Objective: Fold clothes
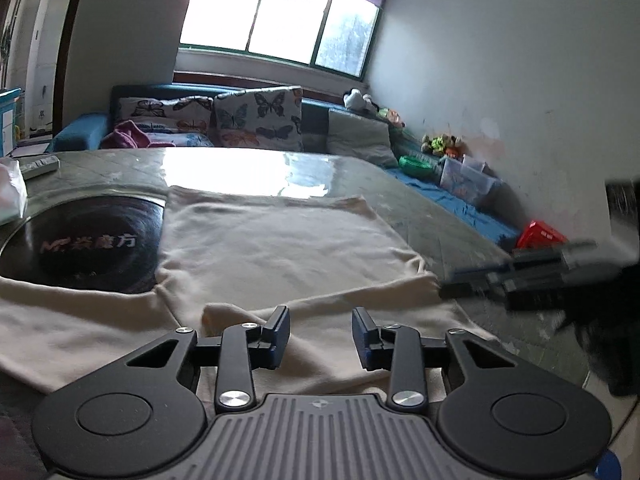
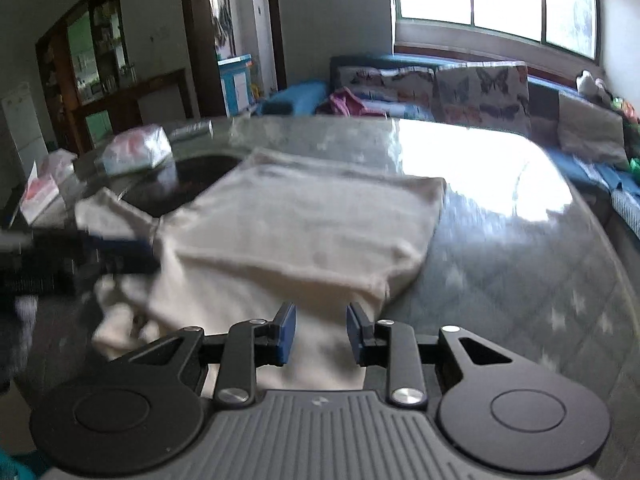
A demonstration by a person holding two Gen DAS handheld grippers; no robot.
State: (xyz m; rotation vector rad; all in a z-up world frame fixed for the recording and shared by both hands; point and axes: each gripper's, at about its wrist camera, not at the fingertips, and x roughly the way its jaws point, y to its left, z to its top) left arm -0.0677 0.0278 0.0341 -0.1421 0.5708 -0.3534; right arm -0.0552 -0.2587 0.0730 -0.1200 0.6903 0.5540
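A: Left tongs (image 1: 321,336) – apart, nothing btwn them, hovering over the near edge of the cream garment (image 1: 276,248). Right tongs (image 2: 321,332) also apart, cloth under them but not pinched as far as I can see

B: Where's the garment?

A: Spread on the glass-topped bench (image 1: 420,200), partly folded, one flap lying over the body. A loose bit trails off to the left side

B: Risks?

A: If the tongs shut too high they'll miss the fabric or catch only the top layer, so the fold drags and goes crooked. Glass looks slick, so the whole thing could slide when pulled. Views are blurry, esp. the right one, so can't tell the exact gap to the cloth

B: Anything in the way?

A: Dark round plate (image 1: 92,240) set in the bench, garment partly over it. Plastic bag (image 2: 136,150) and a remote (image 1: 40,166) at the far left, well apart. Sofa w/ butterfly cushions (image 1: 260,116) behind, not an obstacle
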